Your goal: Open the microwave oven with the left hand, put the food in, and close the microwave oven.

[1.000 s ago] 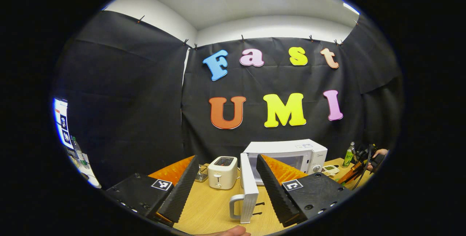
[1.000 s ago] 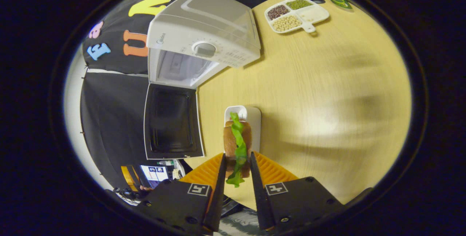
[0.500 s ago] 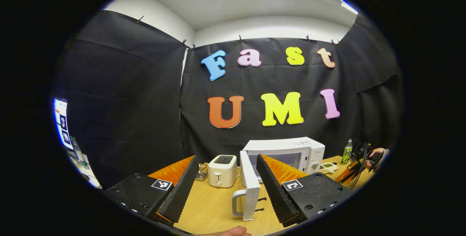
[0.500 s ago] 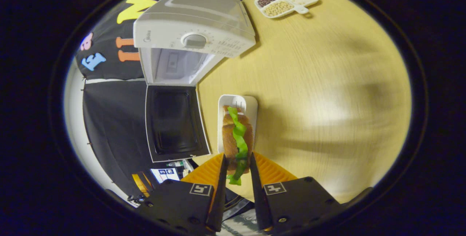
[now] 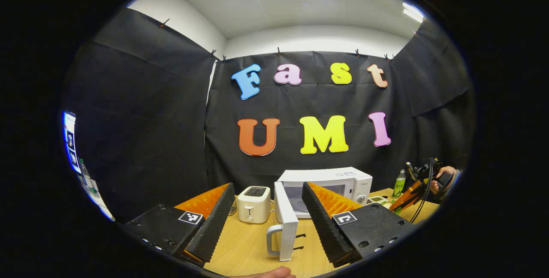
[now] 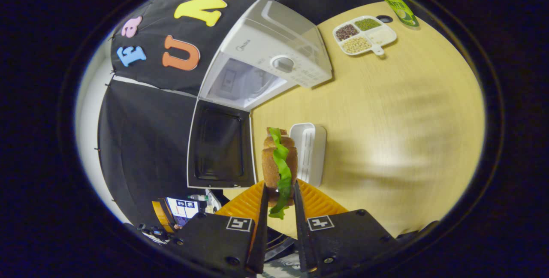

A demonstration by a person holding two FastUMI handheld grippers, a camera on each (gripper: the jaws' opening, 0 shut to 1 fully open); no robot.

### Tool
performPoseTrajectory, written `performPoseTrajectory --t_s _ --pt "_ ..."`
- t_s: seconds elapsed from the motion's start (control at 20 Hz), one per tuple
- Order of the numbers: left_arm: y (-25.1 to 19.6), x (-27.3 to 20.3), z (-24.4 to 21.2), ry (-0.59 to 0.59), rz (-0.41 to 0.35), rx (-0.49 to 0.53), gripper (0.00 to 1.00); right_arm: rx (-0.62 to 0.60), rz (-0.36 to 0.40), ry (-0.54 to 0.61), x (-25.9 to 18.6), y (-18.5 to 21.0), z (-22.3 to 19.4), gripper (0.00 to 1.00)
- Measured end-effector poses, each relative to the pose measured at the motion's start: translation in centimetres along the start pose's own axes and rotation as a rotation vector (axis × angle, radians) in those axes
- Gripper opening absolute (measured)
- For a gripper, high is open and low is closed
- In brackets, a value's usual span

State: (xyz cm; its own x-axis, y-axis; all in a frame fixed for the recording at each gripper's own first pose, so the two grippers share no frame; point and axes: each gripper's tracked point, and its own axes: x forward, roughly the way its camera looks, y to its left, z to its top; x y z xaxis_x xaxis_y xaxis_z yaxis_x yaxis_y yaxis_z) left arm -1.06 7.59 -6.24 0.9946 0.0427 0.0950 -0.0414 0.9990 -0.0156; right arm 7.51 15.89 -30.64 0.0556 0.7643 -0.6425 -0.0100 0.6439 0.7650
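Note:
The white microwave [image 5: 330, 181] stands at the back of the wooden table with its door [image 5: 285, 222] swung wide open, handle toward me. My left gripper [image 5: 266, 222] hangs open and empty just in front of the door. In the right gripper view the microwave [image 6: 279, 55] shows its bare cavity, and the door [image 6: 221, 145] lies open beside it. My right gripper [image 6: 279, 196] is shut on a sandwich [image 6: 279, 162] of brown bread and green lettuce. It holds the sandwich above the table between the door and a white tray [image 6: 308, 151].
A white toaster [image 5: 254, 203] stands left of the microwave. A divided dish of beans [image 6: 364, 35] and a green bottle [image 6: 396, 5] sit at the table's far right. A hand [image 5: 446, 173] holds the right gripper at the right edge. Bare table [image 6: 386, 119] lies right of the tray.
The right gripper has carried the sandwich off the white tray, toward the open door. The left gripper has drawn back a little from the microwave and stays open.

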Motion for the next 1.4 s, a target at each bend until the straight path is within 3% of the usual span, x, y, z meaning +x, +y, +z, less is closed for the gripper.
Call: performPoseTrajectory --t_s 0.35,0.75,1.05,1.1,1.2,1.25,1.4 --pt "1.3 -0.3 -0.2 0.002 -0.023 -0.020 0.94 0.065 0.101 -0.376 5.4 6.9 4.5 0.33" --pt "1.9 0.1 -2.1 0.047 -0.054 -0.038 0.94 0.267 0.131 -0.694 16.2 8.2 11.5 0.33" --pt "2.5 0.7 -4.2 0.094 -0.055 -0.041 0.94 0.300 0.029 -0.842 24.4 9.1 16.0 0.34" --pt "2.4 0.8 -4.3 0.099 -0.068 -0.055 0.94 0.280 -0.006 -0.878 25.4 9.1 16.9 0.25" --pt "2.3 0.7 -4.5 0.102 -0.088 -0.081 0.94 0.194 -0.109 -0.937 27.2 9.4 18.2 0.24" --pt "2.8 0.8 -4.7 0.098 -0.084 -0.086 0.94 0.156 -0.130 -0.967 27.7 9.8 19.1 0.36" --pt "3.7 1.3 -5.7 0.114 -0.071 -0.099 0.94 0.107 -0.168 -1.004 29.2 10.4 20.7 0.37"
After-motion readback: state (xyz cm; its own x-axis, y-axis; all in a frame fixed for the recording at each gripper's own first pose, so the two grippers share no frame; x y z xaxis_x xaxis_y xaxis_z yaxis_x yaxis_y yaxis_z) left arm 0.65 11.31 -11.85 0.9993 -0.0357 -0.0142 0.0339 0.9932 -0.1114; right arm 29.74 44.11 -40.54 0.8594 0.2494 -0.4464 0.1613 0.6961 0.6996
